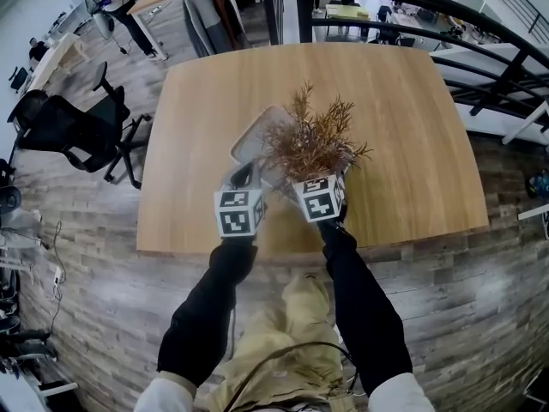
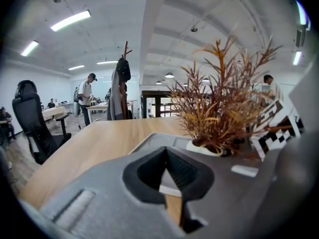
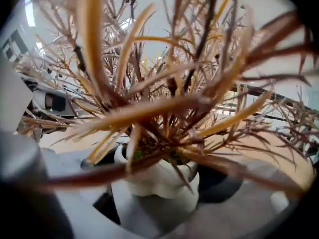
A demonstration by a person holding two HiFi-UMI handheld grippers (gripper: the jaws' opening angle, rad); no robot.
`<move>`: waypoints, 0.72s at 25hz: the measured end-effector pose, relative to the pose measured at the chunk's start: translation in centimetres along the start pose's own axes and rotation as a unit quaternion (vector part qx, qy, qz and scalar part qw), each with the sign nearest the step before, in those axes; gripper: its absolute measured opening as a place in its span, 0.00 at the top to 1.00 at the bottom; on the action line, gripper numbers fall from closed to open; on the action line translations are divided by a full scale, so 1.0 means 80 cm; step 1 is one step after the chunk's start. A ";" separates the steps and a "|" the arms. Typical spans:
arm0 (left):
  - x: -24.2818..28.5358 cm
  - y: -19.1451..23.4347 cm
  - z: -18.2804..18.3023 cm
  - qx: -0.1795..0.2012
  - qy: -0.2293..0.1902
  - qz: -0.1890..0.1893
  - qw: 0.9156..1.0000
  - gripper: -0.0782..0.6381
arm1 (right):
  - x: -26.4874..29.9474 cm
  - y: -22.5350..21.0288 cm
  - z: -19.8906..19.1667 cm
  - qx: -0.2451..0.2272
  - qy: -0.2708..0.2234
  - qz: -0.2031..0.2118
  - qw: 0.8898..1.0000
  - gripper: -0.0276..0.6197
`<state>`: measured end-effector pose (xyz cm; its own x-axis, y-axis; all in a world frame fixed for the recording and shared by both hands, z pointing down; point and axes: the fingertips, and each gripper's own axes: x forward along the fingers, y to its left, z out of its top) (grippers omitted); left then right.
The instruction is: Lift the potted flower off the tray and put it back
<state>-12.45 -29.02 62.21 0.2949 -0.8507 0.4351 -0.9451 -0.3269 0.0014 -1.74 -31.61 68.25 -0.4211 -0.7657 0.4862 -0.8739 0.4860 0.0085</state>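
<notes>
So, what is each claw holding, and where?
The right claw grips the white pot by its sides. The left claw is shut over the tray edge, seemingly empty.

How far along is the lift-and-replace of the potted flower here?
Done: the right tool is shut on the white pot, and the left tool pinches the tray rim. In hand: the lift; the pot looks about at tray level. Left: raise it, set it back, release.

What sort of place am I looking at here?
Most likely an open-plan office: swivel office chairs beside a big wooden table, more desks with people at them, and long ceiling strip lights.
</notes>
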 end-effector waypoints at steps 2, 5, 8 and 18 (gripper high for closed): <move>-0.003 -0.001 0.001 0.001 -0.001 0.000 1.000 0.89 | -0.002 0.001 0.000 0.006 -0.001 0.005 1.000 0.20; -0.008 -0.001 0.001 0.001 -0.002 0.001 1.000 0.89 | -0.007 0.003 -0.001 0.005 0.002 0.007 1.000 0.21; -0.015 -0.001 0.001 0.001 -0.002 0.001 1.000 0.89 | -0.015 0.007 -0.002 0.004 0.003 0.006 1.000 0.21; -0.066 -0.023 0.018 0.006 0.010 -0.012 1.000 0.89 | -0.096 0.018 0.024 0.013 -0.005 0.002 1.000 0.27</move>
<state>-12.07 -24.49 58.62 0.3140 -0.8347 0.4524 -0.9363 -0.3513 0.0016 -0.23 -25.87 62.89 -0.4270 -0.7683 0.4768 -0.8782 0.4780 -0.0163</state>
